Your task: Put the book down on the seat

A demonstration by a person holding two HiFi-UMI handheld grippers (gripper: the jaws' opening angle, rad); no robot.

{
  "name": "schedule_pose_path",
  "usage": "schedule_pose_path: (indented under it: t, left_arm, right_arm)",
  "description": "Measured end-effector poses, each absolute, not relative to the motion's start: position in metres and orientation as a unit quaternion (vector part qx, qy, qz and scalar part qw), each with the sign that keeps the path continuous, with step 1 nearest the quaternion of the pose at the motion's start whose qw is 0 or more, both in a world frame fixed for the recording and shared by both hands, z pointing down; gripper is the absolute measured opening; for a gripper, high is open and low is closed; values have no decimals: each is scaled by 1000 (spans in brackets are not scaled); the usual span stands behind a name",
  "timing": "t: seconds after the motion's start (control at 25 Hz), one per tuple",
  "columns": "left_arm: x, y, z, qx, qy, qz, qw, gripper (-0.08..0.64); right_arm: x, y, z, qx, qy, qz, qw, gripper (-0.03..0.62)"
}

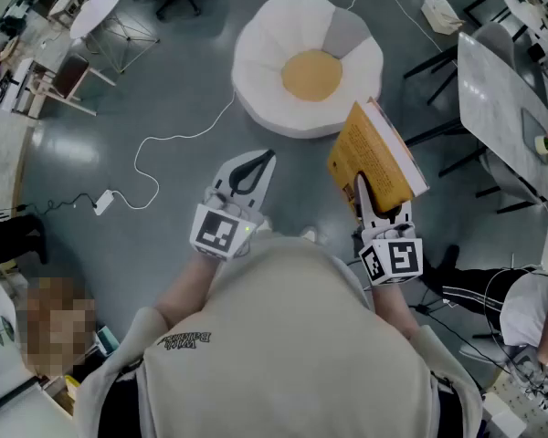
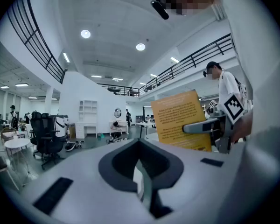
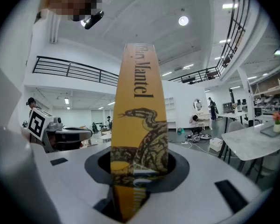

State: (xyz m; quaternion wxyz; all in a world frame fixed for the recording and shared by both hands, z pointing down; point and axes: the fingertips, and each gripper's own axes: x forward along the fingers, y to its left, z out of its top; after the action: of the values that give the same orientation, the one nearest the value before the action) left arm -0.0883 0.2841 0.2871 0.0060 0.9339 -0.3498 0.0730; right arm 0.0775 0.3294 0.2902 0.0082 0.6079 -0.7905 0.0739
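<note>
Book [image 1: 376, 158]: yellow cover, pinched by its lower edge in the right tongs [image 1: 363, 194]. It is held upright in the air, short of the seat [image 1: 256, 62], a round white floor cushion ahead. The low grip probably leaves the free end clear to tip down flat. Left tongs [image 1: 256, 167]: pressed together, empty, alongside.

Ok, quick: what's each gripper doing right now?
Left gripper: closed, holding nothing.
Right gripper: closed on the thick yellow book, spine facing its camera.
</note>
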Motion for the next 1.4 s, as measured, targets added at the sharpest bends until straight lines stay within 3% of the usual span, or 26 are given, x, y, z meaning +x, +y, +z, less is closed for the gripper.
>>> schedule_pose_path:
  t: [0.52, 0.84, 1.4]
  left_arm:
    - [-90, 288, 300, 936, -339, 91, 3, 11]
    - [-78, 292, 310, 928, -355, 111, -22, 11]
    - [-37, 311, 312, 917, -383, 109, -8, 11]
  right_arm:
    - [83, 340, 286, 606, -791, 86, -20, 152]
    - [101, 349, 297, 604, -791, 97, -11, 152]
    - [151, 366, 307, 588, -804, 90, -2, 152]
